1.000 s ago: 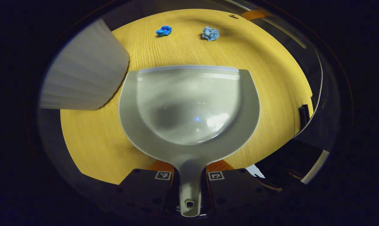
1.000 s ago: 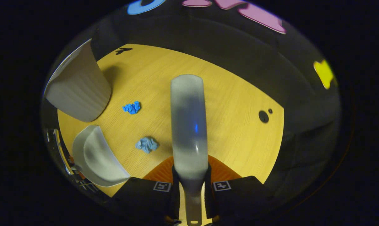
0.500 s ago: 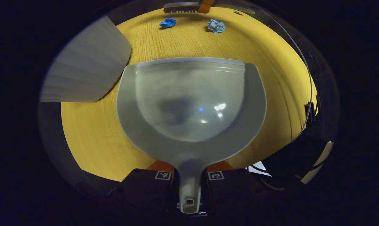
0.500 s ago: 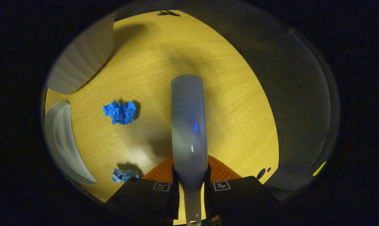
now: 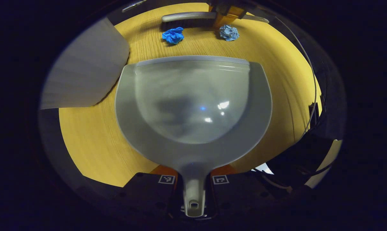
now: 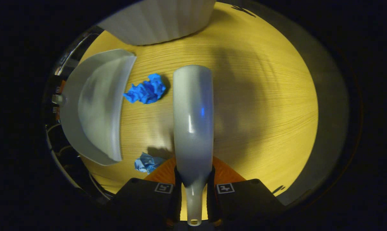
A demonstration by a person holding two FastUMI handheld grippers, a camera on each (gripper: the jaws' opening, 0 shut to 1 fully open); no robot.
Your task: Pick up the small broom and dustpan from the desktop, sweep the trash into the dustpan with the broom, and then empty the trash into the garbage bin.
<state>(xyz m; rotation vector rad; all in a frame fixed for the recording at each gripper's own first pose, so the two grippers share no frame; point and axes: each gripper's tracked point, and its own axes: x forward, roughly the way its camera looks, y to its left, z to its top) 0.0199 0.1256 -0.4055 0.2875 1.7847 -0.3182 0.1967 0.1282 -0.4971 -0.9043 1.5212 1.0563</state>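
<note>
My left gripper (image 5: 193, 179) is shut on the handle of the grey dustpan (image 5: 193, 102), whose front lip faces two paper wads on the yellow desktop. The bright blue wad (image 5: 173, 35) and the pale blue wad (image 5: 229, 32) lie just beyond the lip. Behind them the small broom (image 5: 187, 17) stands low over the desk, held by the right gripper. In the right gripper view my right gripper (image 6: 194, 187) is shut on the broom (image 6: 193, 118). The bright blue wad (image 6: 146, 91) lies between broom and dustpan (image 6: 94, 102). The pale wad (image 6: 147, 162) sits by my left finger.
The white ribbed garbage bin (image 5: 84, 80) stands on the desk left of the dustpan, seen also as the bin (image 6: 158, 19) at the top of the right gripper view. Cables and dark gear (image 5: 312, 118) lie off the desk's right edge.
The broom swung down and round behind the two wads, close to them. The dustpan edged forward toward the wads, which now lie between pan and broom.
</note>
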